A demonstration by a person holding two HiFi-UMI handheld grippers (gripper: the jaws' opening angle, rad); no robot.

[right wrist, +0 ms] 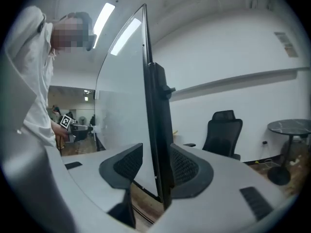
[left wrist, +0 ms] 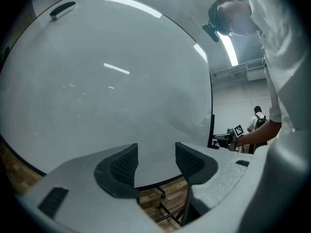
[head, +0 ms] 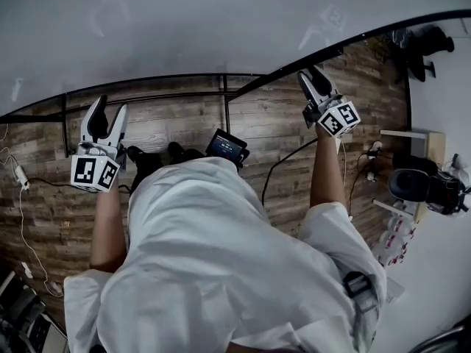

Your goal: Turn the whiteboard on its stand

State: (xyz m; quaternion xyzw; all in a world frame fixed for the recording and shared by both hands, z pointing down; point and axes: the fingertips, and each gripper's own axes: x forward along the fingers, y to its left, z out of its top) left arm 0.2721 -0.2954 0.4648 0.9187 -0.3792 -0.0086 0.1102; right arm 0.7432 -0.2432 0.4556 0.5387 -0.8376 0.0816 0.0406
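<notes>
The whiteboard (head: 184,28) stands in front of the person, a broad, smooth, glossy white panel rimmed by a thin black frame. Below it run the slim black metal bars of its stand (head: 224,94), over a floor (head: 184,127) of brown wood-grain planks.

The right tongs (head: 315,83) meet the board's side edge. In the right gripper view the board is seen edge-on, and the black frame (right wrist: 158,130) passes straight between the right tongs' (right wrist: 156,161) ribbed dark pads, which are closed on it.

The left tongs (head: 105,120) point at the board's lower rail. In the left gripper view the left tongs (left wrist: 156,154) stand apart, their curved pads pressing on nothing; the board's pale face (left wrist: 107,81) and its dark bottom edge show in the gap between them.

Each gripper has a matte grey body and carries a white cube (head: 94,173) printed with black square markers. The person's loose white garment (head: 221,256) fills the lower head view. A black high-backed office chair (right wrist: 223,132) stands by the far white wall.
</notes>
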